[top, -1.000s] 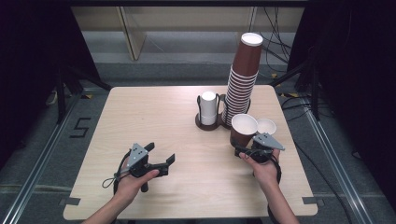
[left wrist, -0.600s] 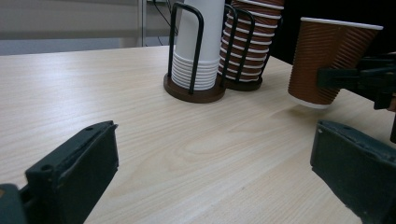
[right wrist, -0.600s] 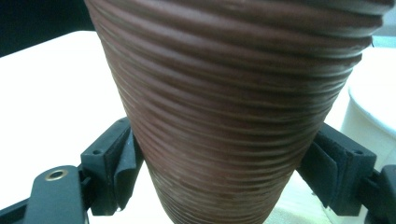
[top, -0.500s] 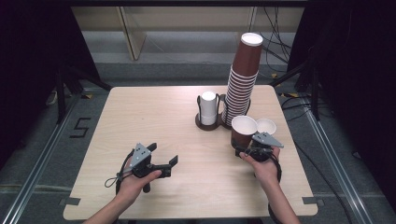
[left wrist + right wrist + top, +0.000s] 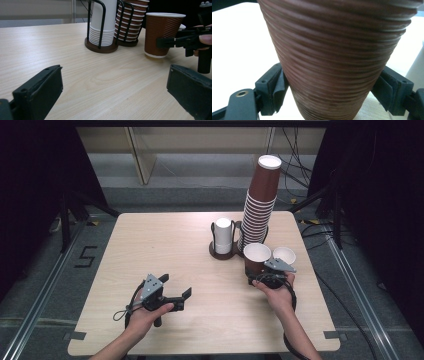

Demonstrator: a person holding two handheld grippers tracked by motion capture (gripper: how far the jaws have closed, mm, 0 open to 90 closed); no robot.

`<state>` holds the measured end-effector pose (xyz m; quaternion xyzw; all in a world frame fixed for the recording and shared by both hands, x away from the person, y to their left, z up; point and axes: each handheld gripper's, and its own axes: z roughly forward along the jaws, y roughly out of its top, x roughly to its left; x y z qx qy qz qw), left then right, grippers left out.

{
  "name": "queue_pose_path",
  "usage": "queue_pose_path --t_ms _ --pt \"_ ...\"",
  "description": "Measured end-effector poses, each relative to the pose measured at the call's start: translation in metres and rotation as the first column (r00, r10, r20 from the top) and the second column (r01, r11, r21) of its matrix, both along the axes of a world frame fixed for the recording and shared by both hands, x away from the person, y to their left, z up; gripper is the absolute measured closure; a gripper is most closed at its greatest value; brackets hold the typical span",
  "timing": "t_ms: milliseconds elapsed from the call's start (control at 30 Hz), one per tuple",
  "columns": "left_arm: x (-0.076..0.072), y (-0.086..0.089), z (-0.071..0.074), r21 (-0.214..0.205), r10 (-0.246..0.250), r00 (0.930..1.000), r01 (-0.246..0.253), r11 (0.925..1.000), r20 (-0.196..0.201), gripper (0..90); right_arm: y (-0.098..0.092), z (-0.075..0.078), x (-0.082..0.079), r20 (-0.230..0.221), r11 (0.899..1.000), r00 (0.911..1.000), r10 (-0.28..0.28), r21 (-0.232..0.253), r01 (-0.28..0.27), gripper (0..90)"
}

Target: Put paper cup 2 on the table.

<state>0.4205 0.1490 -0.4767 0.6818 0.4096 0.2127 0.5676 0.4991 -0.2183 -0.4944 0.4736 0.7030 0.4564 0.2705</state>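
Observation:
A ribbed brown paper cup stands upright on the table, right of centre. My right gripper is shut on its lower part; in the right gripper view the cup sits between both pads. The left gripper view shows that cup with a black jaw against its side. My left gripper rests low over the front left of the table. Its jaws have just been opening and stand wide apart with nothing between them.
A tall leaning stack of brown cups and a shorter stack of white cups stand in black wire holders behind the held cup. A small white cup sits just to its right. The wooden table has dark floor around it.
The left gripper's jaws have spread slightly wider. Both hands stay about where they were, and the brown cup has not moved.

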Motion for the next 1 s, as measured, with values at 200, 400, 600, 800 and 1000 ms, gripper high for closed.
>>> queue_pose_path --t_ms 200,400,600,800,1000 --pt "-0.001 -0.001 0.001 0.004 -0.004 1.0 0.004 1.0 0.001 0.0 0.002 -0.004 0.005 -0.011 1.0 0.9999 0.0 -0.018 0.0 19.9" --pt "-0.001 0.0 0.001 0.005 -0.006 1.0 0.006 1.0 0.001 0.0 0.004 -0.006 0.008 -0.021 1.0 0.9998 0.006 -0.014 -0.006 19.8" --pt "-0.001 -0.001 0.0 0.004 -0.011 0.9999 0.011 0.9999 -0.01 0.0 0.006 -0.007 0.011 -0.038 1.0 0.9992 -0.013 -0.021 0.012 19.5" --pt "-0.002 -0.003 -0.001 0.006 -0.019 0.9997 0.02 0.9998 -0.013 0.0 0.008 -0.007 0.012 -0.04 1.0 0.9992 0.002 -0.018 -0.002 19.0" --pt "-0.002 -0.004 -0.001 0.01 -0.026 0.9995 0.026 0.9996 -0.016 0.0 0.012 -0.005 0.007 -0.087 1.0 0.9962 0.007 -0.006 -0.007 15.0"
